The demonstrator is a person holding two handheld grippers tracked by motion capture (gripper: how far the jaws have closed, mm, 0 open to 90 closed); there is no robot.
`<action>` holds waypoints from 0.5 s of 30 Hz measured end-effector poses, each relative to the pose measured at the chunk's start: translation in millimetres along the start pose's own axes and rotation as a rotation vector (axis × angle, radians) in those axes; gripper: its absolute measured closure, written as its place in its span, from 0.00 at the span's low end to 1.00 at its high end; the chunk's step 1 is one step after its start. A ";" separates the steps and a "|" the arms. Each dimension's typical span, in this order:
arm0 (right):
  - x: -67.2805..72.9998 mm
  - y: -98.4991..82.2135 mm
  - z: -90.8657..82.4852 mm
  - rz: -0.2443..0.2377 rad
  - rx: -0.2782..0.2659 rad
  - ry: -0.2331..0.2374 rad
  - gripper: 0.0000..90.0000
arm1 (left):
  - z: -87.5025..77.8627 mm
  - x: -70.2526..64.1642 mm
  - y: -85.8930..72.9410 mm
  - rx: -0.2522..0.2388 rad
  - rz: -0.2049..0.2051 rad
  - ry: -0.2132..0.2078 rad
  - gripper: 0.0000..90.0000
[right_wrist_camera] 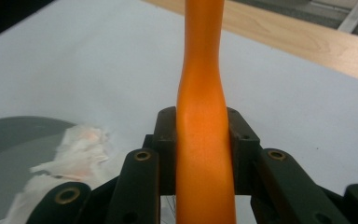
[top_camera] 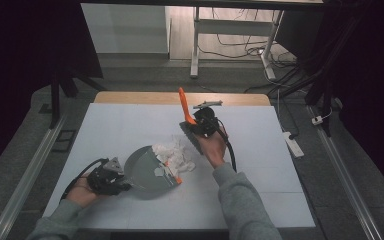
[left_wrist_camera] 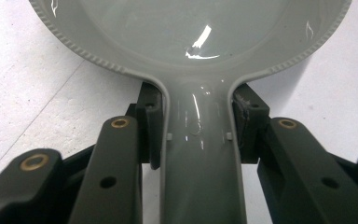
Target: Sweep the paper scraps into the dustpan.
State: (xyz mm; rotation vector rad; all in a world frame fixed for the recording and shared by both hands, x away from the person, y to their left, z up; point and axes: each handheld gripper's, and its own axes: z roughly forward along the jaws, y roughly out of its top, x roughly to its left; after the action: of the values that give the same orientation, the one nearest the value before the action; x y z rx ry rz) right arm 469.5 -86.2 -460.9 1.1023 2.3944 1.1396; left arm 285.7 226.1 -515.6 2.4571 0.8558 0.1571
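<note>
On the table, left gripper (top_camera: 122, 181) clamps the dustpan (top_camera: 147, 172); right gripper (top_camera: 192, 125) grips the orange brush handle (top_camera: 183, 104)

tool (right_wrist_camera: 204, 140) clamping orange handle (right_wrist_camera: 203, 102), paper scraps (right_wrist_camera: 70, 158)

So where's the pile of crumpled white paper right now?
In the high view the crumpled white paper lies mid-table at the orange front lip of the grey dustpan, just left of the right gripper holding the orange-handled brush.

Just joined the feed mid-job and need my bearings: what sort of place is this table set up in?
Probably a lab or recording studio, not a home: dark curtains flank the white-topped table, loose cables run over the floor beyond it, and a power strip lies beside a floor rail.
</note>
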 end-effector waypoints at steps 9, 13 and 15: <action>4.1 4.3 32.0 -0.003 0.075 -0.012 0.78 | -0.1 0.7 -0.1 -0.001 0.001 -0.002 0.69; 16.6 7.0 40.1 -0.025 0.112 0.006 0.78 | 0.2 0.1 0.3 -0.001 0.000 0.002 0.69; 22.6 6.8 42.2 -0.024 0.122 0.017 0.78 | 0.3 -0.4 0.7 0.000 0.002 0.003 0.69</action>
State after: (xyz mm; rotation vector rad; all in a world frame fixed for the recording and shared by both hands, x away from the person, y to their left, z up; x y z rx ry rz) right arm 479.8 -43.8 -481.7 1.1015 2.5118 1.0109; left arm 285.8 225.2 -515.5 2.4584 0.8542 0.1616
